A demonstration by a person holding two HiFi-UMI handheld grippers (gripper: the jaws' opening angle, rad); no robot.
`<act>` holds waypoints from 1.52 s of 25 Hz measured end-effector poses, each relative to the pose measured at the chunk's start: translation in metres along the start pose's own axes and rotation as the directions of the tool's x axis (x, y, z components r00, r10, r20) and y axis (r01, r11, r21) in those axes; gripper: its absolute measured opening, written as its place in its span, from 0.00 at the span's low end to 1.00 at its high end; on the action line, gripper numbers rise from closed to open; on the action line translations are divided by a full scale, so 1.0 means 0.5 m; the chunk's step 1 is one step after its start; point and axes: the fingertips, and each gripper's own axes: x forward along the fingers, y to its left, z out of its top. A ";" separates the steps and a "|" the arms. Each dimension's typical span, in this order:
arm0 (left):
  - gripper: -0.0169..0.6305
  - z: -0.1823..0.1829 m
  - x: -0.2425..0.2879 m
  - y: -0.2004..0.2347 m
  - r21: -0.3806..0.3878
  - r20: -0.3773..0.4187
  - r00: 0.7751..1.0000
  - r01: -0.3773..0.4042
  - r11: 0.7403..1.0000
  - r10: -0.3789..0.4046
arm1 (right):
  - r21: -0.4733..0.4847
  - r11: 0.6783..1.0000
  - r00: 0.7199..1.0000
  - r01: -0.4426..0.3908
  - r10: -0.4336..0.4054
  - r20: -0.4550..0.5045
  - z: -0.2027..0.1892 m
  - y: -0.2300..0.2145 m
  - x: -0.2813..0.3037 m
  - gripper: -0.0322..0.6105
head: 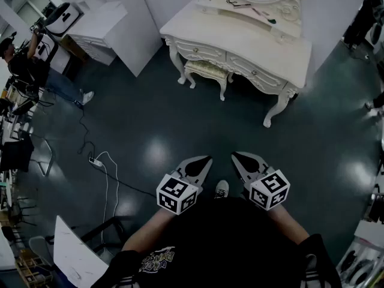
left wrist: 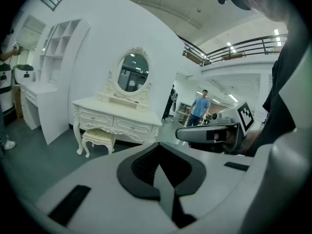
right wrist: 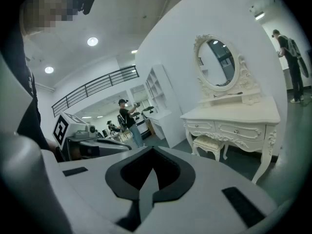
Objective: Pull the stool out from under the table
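Step in hand: approach; no contact yet. The dark glossy floor runs up to the white dressing table at the far wall. The stool stands tucked under its left half, well apart from both grippers. Left gripper and right gripper: fingers pressed together, empty. Next: close in, spread the fingers, grip the stool's frame.

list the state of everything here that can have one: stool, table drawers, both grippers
stool: upright, tucked partly under the dressing table, untouched
drawers: shut
left gripper: jaws shut, empty, held far short of the stool
right gripper: jaws shut, empty, held far short of the stool
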 end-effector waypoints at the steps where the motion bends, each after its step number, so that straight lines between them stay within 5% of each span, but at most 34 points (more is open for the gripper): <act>1: 0.03 0.000 0.003 0.000 0.000 0.000 1.000 0.001 1.000 -0.001 | -0.001 1.000 1.000 0.000 0.000 0.000 0.000 -0.002 0.001 0.09; 22: 0.03 0.003 0.019 0.012 0.011 -0.029 1.000 0.006 1.000 -0.006 | 0.014 1.000 0.999 -0.022 0.021 0.035 0.020 -0.012 0.024 0.10; 38: 0.03 0.033 -0.017 0.137 -0.014 -0.027 1.000 0.000 1.000 0.000 | 0.032 0.999 1.000 0.009 -0.009 0.022 0.046 0.003 0.131 0.09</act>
